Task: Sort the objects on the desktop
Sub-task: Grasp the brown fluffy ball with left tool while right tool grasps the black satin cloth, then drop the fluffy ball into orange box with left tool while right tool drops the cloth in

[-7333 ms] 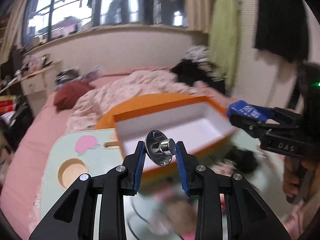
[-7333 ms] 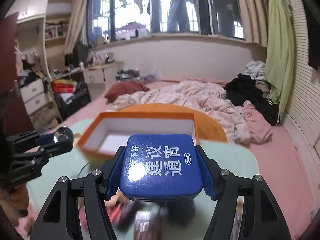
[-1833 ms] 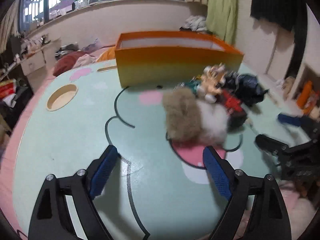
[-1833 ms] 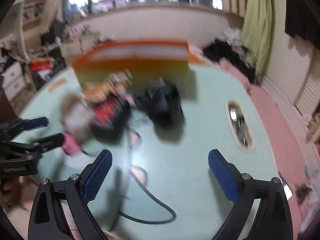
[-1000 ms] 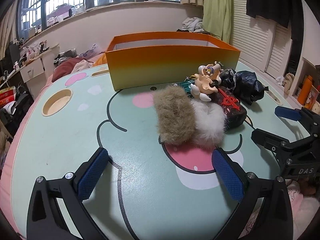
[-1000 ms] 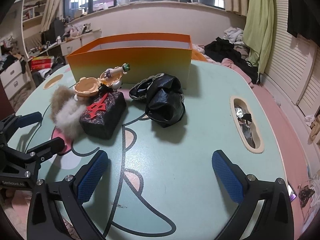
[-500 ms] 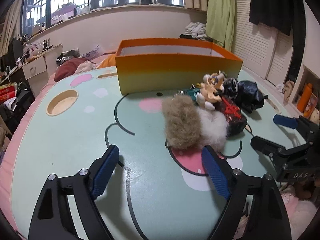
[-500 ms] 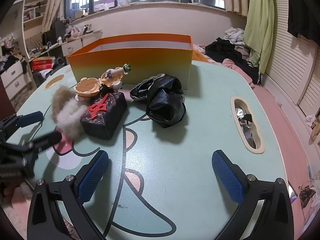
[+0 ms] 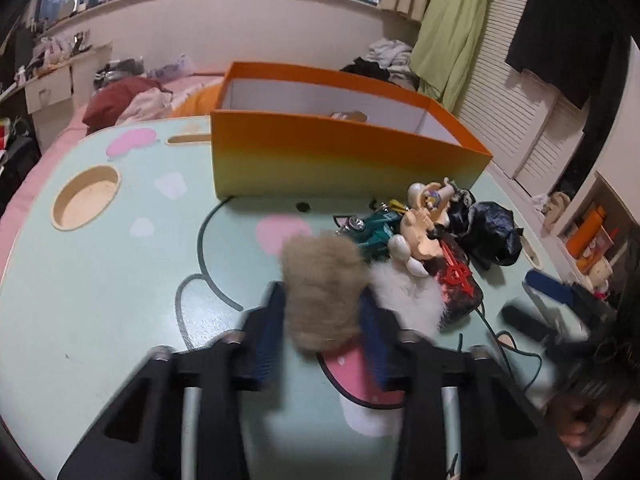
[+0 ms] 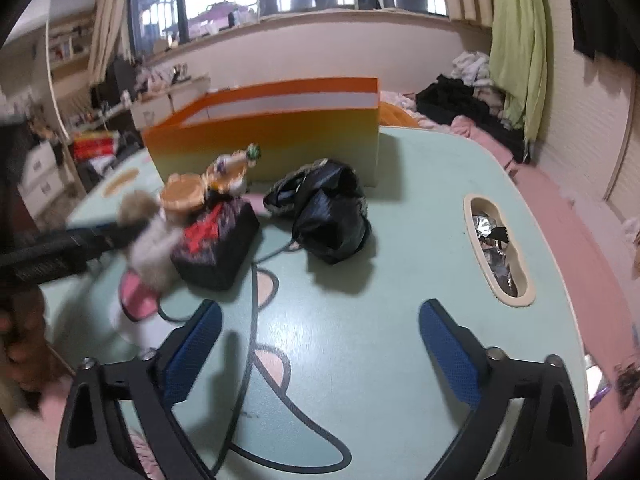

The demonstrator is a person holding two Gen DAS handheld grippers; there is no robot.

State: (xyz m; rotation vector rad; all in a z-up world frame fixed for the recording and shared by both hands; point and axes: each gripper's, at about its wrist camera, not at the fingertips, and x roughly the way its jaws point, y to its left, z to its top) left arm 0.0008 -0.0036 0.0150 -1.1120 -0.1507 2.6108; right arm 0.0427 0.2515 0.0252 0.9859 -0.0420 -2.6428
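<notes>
My left gripper (image 9: 322, 332) is shut on a brown furry plush (image 9: 320, 284), its blue pads pressing both sides. A white furry piece (image 9: 404, 296) lies attached at its right. Beside it sit a black pouch with red symbol (image 9: 456, 280), a cream figurine (image 9: 424, 224), a green toy car (image 9: 372, 228) and a black bag (image 9: 488, 232). The orange box (image 9: 340, 152) stands behind. My right gripper (image 10: 320, 348) is open and empty over the table, near the black bag (image 10: 328, 216) and pouch (image 10: 216, 248).
The mint table (image 9: 100, 280) has a round cup hole (image 9: 86, 198) at the left and an oval slot with foil scraps (image 10: 496, 248) at the right. A dark cable (image 10: 248, 360) runs across the tabletop. A bed lies beyond the table.
My left gripper has moved forward and closed on the brown furry plush. My right gripper has shifted a little; it stays open.
</notes>
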